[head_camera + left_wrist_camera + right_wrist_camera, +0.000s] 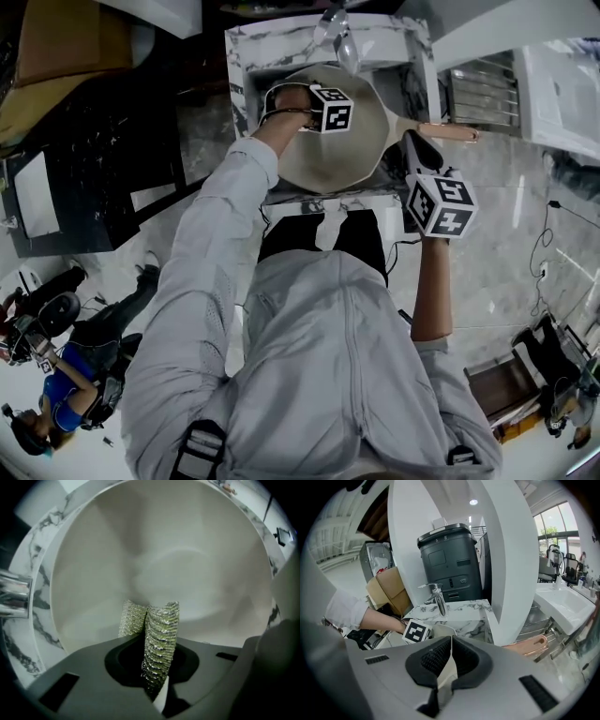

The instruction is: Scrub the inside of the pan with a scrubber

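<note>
Scrubbing step in hand. The left tool (154, 670) is clenched on a metallic mesh scrubber (160, 637), which stands folded between its jaws and juts out ahead of them. Directly ahead of and below this tool lies the pale inside of the pan (187, 550); the scrubber's tip is at or just above the pan floor, and contact cannot be confirmed. The pan sits on a marble surface (281, 42), with a faucet (339, 37) beyond the left tool. The right tool (449, 660) is shut with nothing between its jaws, held just outside the pan's rim. The copper-coloured pan handle (442, 131) runs off to its right.

Pose: the left arm, in a grey sleeve, reaches forward, with the hand over the pan's middle and the tool pointing down into it. The right forearm is raised and its tool points forward across the surface.

Next move, as judged: press the scrubber to the floor and sweep it outward to the walls. The free right tool could steady the handle, since the pan may slide under pressure.
</note>
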Action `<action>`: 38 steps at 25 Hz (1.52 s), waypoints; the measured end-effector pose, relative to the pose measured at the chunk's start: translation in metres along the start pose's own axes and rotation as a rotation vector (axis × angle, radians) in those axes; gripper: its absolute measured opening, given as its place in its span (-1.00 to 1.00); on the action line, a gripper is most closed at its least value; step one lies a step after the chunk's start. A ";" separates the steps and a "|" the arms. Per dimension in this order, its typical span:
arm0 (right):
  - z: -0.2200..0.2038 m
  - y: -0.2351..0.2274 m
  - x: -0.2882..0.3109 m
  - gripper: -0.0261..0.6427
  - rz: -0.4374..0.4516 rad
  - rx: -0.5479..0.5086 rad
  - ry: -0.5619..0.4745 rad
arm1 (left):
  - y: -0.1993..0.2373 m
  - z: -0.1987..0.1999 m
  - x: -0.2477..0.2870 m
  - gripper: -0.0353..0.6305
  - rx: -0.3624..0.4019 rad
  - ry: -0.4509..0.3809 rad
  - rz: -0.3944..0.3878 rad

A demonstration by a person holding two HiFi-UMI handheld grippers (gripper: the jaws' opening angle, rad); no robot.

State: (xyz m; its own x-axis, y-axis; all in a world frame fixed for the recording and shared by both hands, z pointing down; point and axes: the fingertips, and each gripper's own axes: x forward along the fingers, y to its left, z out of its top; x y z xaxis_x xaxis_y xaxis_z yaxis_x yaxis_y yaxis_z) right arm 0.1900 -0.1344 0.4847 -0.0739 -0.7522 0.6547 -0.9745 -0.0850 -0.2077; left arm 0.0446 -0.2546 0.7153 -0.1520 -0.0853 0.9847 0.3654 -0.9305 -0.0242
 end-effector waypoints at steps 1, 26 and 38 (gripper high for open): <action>-0.001 -0.002 -0.001 -0.81 0.003 -0.002 0.004 | 0.001 0.009 0.000 -0.69 -0.041 -0.039 -0.015; 0.017 -0.012 0.025 -0.81 0.282 -0.283 0.105 | -0.005 0.113 -0.061 -0.69 -0.670 -0.641 -0.284; 0.035 0.014 0.055 -0.81 0.389 -0.395 0.128 | -0.064 0.137 -0.081 -0.69 -0.465 -0.681 -0.407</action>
State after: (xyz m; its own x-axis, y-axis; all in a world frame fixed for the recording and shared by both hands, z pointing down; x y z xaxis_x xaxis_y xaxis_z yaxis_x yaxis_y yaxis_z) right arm 0.1797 -0.1996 0.4918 -0.4443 -0.5920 0.6724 -0.8738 0.4519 -0.1796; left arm 0.1593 -0.1391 0.6610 0.4397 0.3712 0.8178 -0.0260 -0.9049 0.4247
